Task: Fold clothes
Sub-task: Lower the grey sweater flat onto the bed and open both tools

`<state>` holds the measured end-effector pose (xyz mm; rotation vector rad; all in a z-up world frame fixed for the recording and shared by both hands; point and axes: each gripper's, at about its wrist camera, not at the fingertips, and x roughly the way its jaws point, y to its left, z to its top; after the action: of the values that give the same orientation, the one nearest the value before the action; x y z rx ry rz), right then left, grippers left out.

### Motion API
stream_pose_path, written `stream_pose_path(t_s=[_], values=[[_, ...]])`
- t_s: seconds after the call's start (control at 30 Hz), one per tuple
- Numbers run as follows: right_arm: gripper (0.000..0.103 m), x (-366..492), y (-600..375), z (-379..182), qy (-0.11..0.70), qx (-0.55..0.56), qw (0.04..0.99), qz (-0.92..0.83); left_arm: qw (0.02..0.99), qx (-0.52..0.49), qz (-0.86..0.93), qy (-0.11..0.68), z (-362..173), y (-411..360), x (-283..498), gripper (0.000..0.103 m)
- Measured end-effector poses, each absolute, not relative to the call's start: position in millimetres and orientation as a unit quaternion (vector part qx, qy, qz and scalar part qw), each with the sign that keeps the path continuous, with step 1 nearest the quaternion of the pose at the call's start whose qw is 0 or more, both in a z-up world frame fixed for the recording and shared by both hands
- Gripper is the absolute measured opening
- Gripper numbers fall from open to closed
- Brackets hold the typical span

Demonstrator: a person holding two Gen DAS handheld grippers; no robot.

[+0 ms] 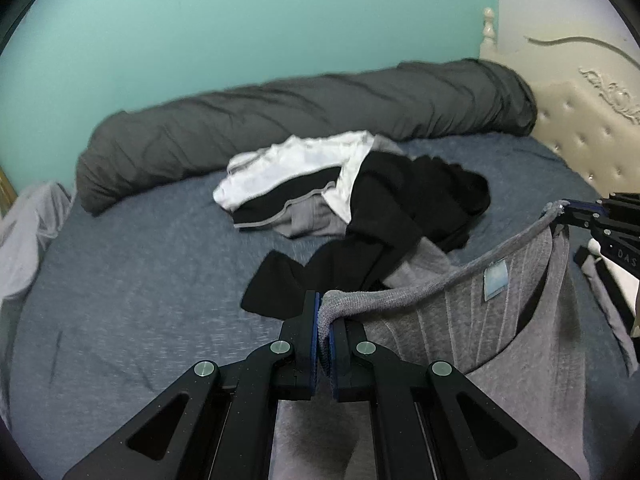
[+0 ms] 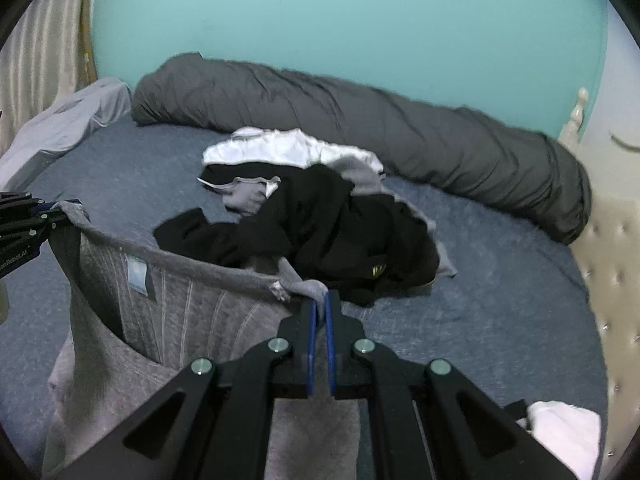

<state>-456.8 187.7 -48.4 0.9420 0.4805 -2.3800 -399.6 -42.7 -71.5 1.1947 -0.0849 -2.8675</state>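
I hold a grey ribbed garment (image 1: 516,320) with a pale blue label by its neckline or waistband, stretched between both grippers above the bed. My left gripper (image 1: 326,316) is shut on one end of the grey hem. My right gripper (image 2: 322,304) is shut on the other end; it also shows at the right edge of the left wrist view (image 1: 576,210). The garment (image 2: 168,320) hangs down below both. Behind it a pile of clothes (image 1: 360,196) lies on the bed: white, black and grey pieces (image 2: 320,216).
The bed has a blue-grey sheet (image 1: 140,280). A long dark grey rolled duvet (image 1: 304,120) lies along the teal wall. A cream tufted headboard (image 1: 592,128) stands at the right. A pale grey cloth (image 2: 68,120) lies at the left. A white item (image 2: 564,428) lies lower right.
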Motion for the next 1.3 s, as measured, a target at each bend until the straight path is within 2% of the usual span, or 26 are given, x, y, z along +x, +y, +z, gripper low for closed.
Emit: stream_pose_path(t_s=[0.47, 0.77, 1.0, 1.07, 1.1, 1.13, 1.17, 1.2, 1.23, 1.3], values=[[0.004, -555, 155, -167, 0.183, 0.409, 0.240, -0.861, 0.034, 0.445, -0.895, -0.022, -183, -56, -500, 0.004], [0.004, -589, 146, -241, 0.191, 0.452, 0.223, -0.842, 0.036, 0.490, -0.871, -0.017, -256, -59, -540, 0.004], [0.006, -592, 144, -259, 0.194, 0.459, 0.222, -0.838, 0.037, 0.492, -0.870, -0.015, -267, -59, -545, 0.004], [0.013, -589, 147, -251, 0.186, 0.457, 0.230, -0.839, 0.027, 0.489, -0.872, 0.013, -260, -67, -540, 0.005], [0.017, -588, 151, -247, 0.180, 0.459, 0.232, -0.838, 0.021, 0.488, -0.872, 0.031, -256, -73, -537, 0.010], [0.032, -586, 154, -242, 0.173, 0.462, 0.235, -0.838, 0.017, 0.481, -0.875, 0.059, -250, -81, -532, 0.017], [0.052, -584, 158, -237, 0.165, 0.463, 0.238, -0.837, 0.016, 0.472, -0.877, 0.089, -243, -89, -526, 0.036], [0.062, -581, 165, -231, 0.148, 0.464, 0.247, -0.838, 0.014, 0.467, -0.877, 0.116, -238, -97, -521, 0.056], [0.073, -577, 172, -224, 0.128, 0.462, 0.263, -0.837, 0.006, 0.461, -0.874, 0.151, -233, -108, -514, 0.061], [0.074, -568, 184, -210, 0.102, 0.452, 0.278, -0.841, -0.002, 0.459, -0.868, 0.190, -226, -122, -500, 0.063]])
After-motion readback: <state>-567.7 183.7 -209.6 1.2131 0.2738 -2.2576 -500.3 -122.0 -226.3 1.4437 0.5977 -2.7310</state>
